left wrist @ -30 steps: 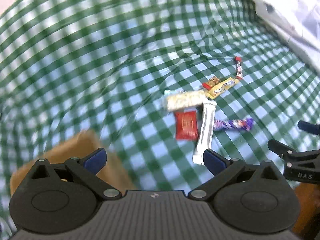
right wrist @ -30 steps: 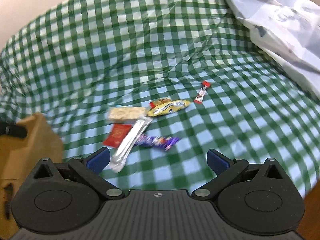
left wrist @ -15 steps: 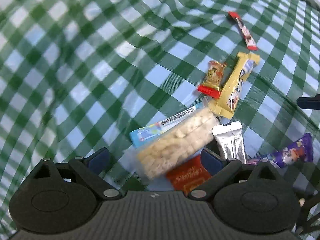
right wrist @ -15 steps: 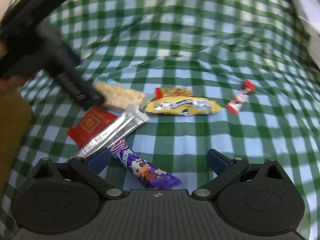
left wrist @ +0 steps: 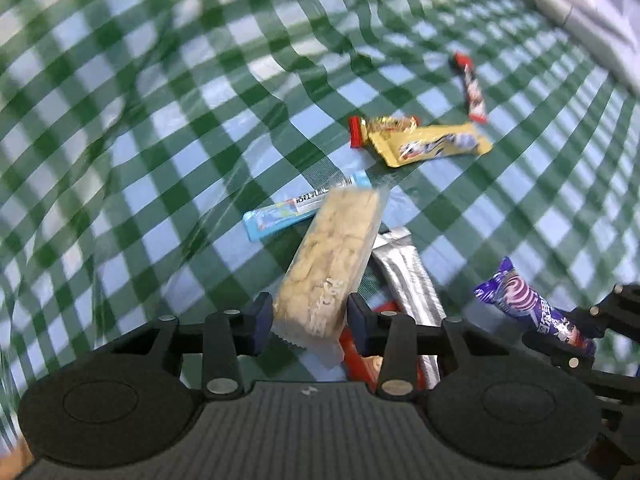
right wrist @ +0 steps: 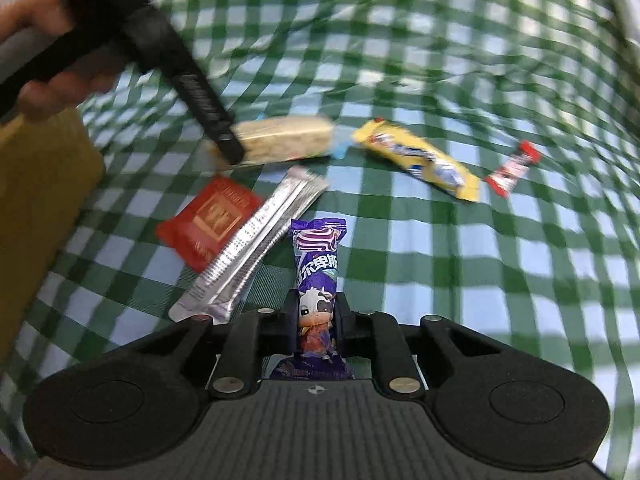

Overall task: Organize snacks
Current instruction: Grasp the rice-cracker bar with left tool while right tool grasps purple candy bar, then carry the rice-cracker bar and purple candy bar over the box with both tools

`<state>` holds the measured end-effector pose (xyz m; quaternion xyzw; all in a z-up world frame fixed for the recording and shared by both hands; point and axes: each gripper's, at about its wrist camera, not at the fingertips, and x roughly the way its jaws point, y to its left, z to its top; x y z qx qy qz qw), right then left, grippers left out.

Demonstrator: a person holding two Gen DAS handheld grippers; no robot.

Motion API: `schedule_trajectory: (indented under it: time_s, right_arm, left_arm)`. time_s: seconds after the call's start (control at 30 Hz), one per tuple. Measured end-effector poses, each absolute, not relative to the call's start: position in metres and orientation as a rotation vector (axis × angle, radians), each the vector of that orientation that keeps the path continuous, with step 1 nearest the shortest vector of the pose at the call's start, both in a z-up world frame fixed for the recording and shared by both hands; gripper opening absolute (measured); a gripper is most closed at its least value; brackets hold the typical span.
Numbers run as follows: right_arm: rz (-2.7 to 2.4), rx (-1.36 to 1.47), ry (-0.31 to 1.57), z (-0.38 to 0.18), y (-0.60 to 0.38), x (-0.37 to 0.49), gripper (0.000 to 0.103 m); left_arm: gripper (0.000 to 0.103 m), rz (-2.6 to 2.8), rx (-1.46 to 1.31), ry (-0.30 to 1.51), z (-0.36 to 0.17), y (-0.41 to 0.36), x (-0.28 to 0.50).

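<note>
On the green-and-white checked cloth [left wrist: 192, 128], a loose cluster of snacks is lying, and both grippers are gripping one each. At the lower middle of the left wrist view, the left gripper [left wrist: 309, 318] is pinching the near end of a clear-wrapped pale cracker bar [left wrist: 334, 258] between its two blue-padded fingers, the jaws drawn in tight against the wrapper; the bar is slanting up and away, its far end overlapping a light blue stick pack [left wrist: 304, 210]. Just right of it, a silver sachet [left wrist: 408, 272] is lying partly over a red packet [left wrist: 360, 356], much of which is hidden behind the gripper. Farther off, a yellow bar [left wrist: 432, 145] is touching a small gold-and-red candy [left wrist: 384, 126], and a slim red-and-white stick [left wrist: 471, 87] is sitting apart beyond them.

Low in the right wrist view, the right gripper [right wrist: 317, 322] is clamping the lower part of a purple cow-print candy bar [right wrist: 318, 276], which is pointing straight ahead, jaws narrowed onto its wrapper. Beside it the silver sachet [right wrist: 256, 248] is overlapping the red packet [right wrist: 212, 222]. At the left edge, a brown box-like object [right wrist: 36, 208] is showing, blurred. A pale crumpled sheet [left wrist: 588, 4] is lying at the cloth's far right.
</note>
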<state>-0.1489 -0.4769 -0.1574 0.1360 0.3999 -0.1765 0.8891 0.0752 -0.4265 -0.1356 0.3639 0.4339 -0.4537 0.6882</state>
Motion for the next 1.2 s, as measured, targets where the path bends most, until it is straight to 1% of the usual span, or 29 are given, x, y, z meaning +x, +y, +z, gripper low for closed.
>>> schedule_trajectory:
  time_s: [0.2, 0.37, 0.6, 0.87, 1.03, 1.2]
  right_arm:
    - [-0.483, 0.421, 0.739, -0.13, -0.465, -0.189, 0.017]
    - [-0.524, 0.508, 0.708, -0.114, -0.453, -0.204, 0.017]
    - [-0.496, 0.491, 0.67, -0.074, -0.416, -0.216, 0.017]
    - [-0.405, 0.456, 0.673, -0.037, -0.352, -0.214, 0.017]
    - [-0.342, 0.482, 0.673, -0.013, -0.313, -0.207, 0.017]
    - [-0.256, 0.45, 0.675, 0.008, -0.271, -0.193, 0.017]
  left_arm:
    - [0.043, -0.985, 0.657, 0.962, -0.087, -0.384, 0.068]
    - [0.043, -0.964, 0.565, 0.974, -0.053, -0.349, 0.059]
    - [0.043, -0.914, 0.475, 0.953, -0.007, -0.287, 0.042]
    - [0.043, -0.829, 0.451, 0.917, 0.037, -0.209, 0.021]
    - [0.043, -0.795, 0.422, 0.904, 0.057, -0.153, 0.01]
    - [0.043, -0.724, 0.403, 0.902, 0.064, -0.103, 0.008]
